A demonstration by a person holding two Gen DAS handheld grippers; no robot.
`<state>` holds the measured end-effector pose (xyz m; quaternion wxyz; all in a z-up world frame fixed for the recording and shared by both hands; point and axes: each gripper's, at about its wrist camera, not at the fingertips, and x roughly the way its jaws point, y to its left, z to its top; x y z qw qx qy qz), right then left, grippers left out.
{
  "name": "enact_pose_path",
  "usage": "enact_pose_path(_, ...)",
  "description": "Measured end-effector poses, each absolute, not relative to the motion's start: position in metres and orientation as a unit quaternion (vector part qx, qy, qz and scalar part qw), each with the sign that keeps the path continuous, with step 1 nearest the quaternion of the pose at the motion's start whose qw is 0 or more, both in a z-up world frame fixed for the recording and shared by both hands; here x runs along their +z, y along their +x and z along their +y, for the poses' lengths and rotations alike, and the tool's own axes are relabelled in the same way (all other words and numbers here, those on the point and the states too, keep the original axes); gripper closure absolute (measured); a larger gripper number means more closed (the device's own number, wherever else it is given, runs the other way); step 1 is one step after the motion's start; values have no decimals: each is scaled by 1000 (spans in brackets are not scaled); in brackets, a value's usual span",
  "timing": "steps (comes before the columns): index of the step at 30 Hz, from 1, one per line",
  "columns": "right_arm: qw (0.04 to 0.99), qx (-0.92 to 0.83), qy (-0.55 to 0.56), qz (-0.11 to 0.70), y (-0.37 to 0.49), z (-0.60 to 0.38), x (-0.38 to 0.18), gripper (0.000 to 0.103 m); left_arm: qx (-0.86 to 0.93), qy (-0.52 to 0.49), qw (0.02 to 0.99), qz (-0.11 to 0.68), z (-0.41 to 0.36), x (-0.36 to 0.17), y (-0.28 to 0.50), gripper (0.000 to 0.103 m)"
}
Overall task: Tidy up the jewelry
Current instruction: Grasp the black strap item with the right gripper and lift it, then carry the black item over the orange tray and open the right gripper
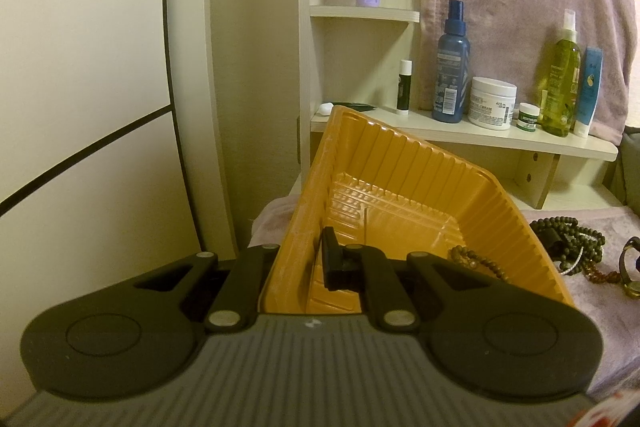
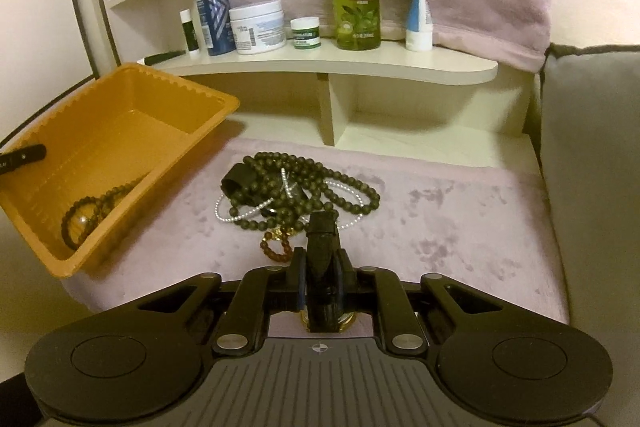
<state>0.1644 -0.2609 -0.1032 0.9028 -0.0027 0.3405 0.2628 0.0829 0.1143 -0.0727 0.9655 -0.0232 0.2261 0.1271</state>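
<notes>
Tray [image 1: 404,163] ribbed orange plastic, left tool [image 1: 320,259] pinching rim | right tool [image 2: 322,267] clamps black watch strap [image 2: 322,227] (beads [image 2: 320,171] round, matte)

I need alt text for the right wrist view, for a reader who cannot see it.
The right gripper is shut on a black watch strap, above a pile of dark bead necklaces on a pink cloth. To the left, a tilted orange tray holds beaded bracelets; behind, a shelf carries bottles and jars.
</notes>
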Motion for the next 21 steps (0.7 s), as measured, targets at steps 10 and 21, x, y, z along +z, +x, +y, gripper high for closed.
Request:
enact_pose_path(10, 901, 291, 4, 323, 168, -242, -87, 89, 127, -23, 966, 226, 115, -73, 83, 93)
enact_pose_path(21, 895, 343, 21, 286, 172, -208, -65, 89, 126, -25, 966, 226, 115, -73, 83, 94)
